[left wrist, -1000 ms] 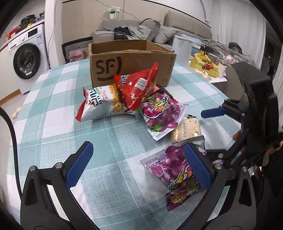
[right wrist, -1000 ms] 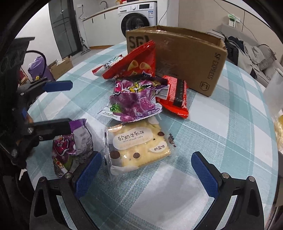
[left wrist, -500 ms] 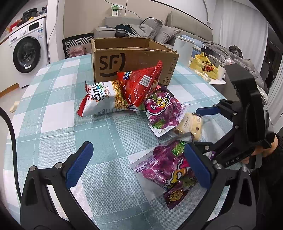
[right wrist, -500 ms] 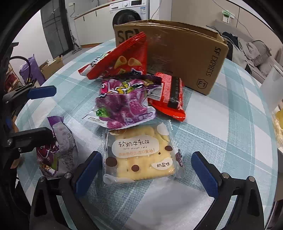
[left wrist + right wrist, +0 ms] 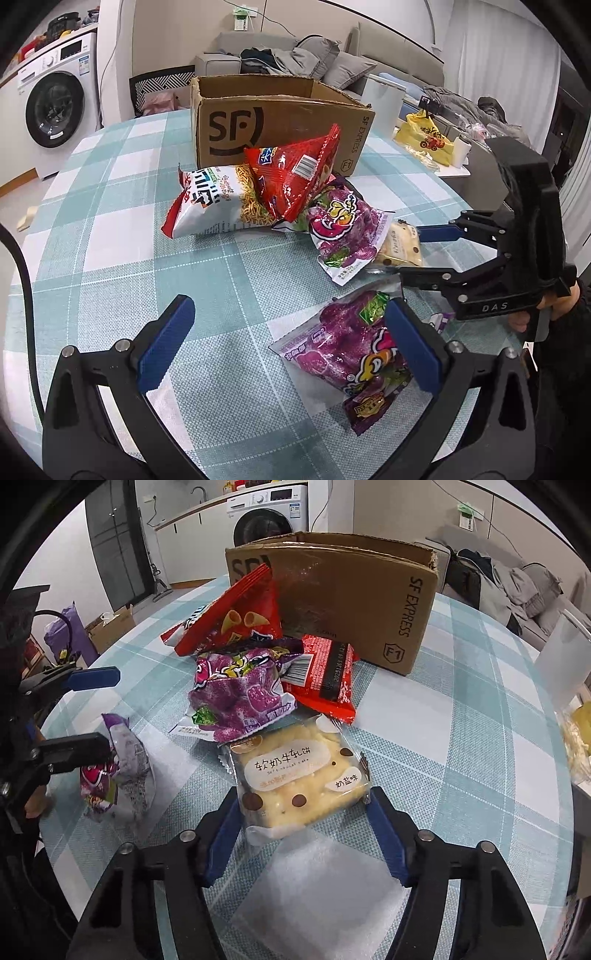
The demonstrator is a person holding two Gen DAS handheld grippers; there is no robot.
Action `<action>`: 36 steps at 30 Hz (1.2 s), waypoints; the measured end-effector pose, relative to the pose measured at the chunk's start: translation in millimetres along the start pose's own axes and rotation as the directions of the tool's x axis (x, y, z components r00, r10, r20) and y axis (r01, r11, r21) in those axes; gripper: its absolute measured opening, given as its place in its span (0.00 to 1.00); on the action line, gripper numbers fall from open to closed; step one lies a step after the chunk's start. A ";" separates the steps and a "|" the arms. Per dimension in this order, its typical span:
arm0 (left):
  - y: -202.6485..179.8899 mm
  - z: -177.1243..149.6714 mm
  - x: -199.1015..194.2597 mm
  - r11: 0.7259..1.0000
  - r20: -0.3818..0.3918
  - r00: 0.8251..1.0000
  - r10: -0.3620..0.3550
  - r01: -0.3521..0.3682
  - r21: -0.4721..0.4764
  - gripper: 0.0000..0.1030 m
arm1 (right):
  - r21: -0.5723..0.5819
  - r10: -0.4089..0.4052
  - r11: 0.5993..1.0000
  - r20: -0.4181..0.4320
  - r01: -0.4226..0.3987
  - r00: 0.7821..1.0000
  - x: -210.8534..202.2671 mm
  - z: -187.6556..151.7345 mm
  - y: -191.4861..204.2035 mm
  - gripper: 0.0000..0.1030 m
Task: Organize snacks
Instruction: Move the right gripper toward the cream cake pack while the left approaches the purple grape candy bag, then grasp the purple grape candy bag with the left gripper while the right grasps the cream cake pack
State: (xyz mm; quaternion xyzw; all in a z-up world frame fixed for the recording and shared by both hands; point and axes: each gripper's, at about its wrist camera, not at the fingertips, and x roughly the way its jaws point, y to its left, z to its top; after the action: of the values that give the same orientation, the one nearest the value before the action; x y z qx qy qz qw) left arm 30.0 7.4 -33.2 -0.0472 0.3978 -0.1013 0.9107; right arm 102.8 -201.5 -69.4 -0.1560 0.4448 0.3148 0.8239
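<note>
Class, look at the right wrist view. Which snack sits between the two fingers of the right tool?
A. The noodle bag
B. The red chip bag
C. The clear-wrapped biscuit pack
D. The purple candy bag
C: the biscuit pack lies between the right tool's blue pads, which have just been closing on it.

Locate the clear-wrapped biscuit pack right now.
Right wrist view, centre: the biscuit pack sits between the right gripper's closing jaws, just below the purple candy bag.
</note>
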 end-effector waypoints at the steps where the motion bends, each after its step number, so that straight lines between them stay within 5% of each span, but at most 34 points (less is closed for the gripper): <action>1: 0.0 0.2 0.1 1.000 -0.002 1.000 -0.003 0.003 0.000 0.99 | 0.001 0.000 1.000 0.000 0.000 1.000 -1.5 -1.8 -0.8 0.65; 9: -8.0 -0.8 -6.3 0.998 0.011 0.999 -0.052 0.052 0.023 0.99 | 0.014 0.007 1.000 -0.001 -0.007 1.000 -15.2 -21.0 -7.9 0.65; 12: -16.3 -2.0 -8.6 0.995 0.006 0.996 -0.087 0.087 0.052 0.99 | 0.010 0.023 1.000 -0.003 -0.023 1.000 -16.1 -22.8 -9.6 0.72; 19: -33.7 -8.8 0.5 0.987 -0.032 0.996 -0.079 0.083 0.135 0.99 | -0.013 0.002 1.000 -0.012 -0.002 1.000 -9.7 -19.1 -5.4 0.83; 28: -40.5 -15.7 17.8 0.984 -0.082 0.995 -0.064 0.077 0.163 0.99 | 0.007 0.005 1.000 -0.014 -0.005 1.000 -7.4 -15.6 -17.1 0.85; 36: -39.1 -14.0 22.8 0.981 -0.081 0.994 -0.080 0.093 0.170 0.66 | -0.004 0.001 1.000 -0.021 -0.001 1.000 -3.8 -10.8 -15.9 0.85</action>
State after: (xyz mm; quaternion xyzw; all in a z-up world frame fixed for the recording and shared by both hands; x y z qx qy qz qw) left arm 29.1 -35.9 -52.5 0.0187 0.4182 -0.1767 0.8908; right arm 104.9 -220.7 -72.6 -0.1607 0.4531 0.3142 0.8186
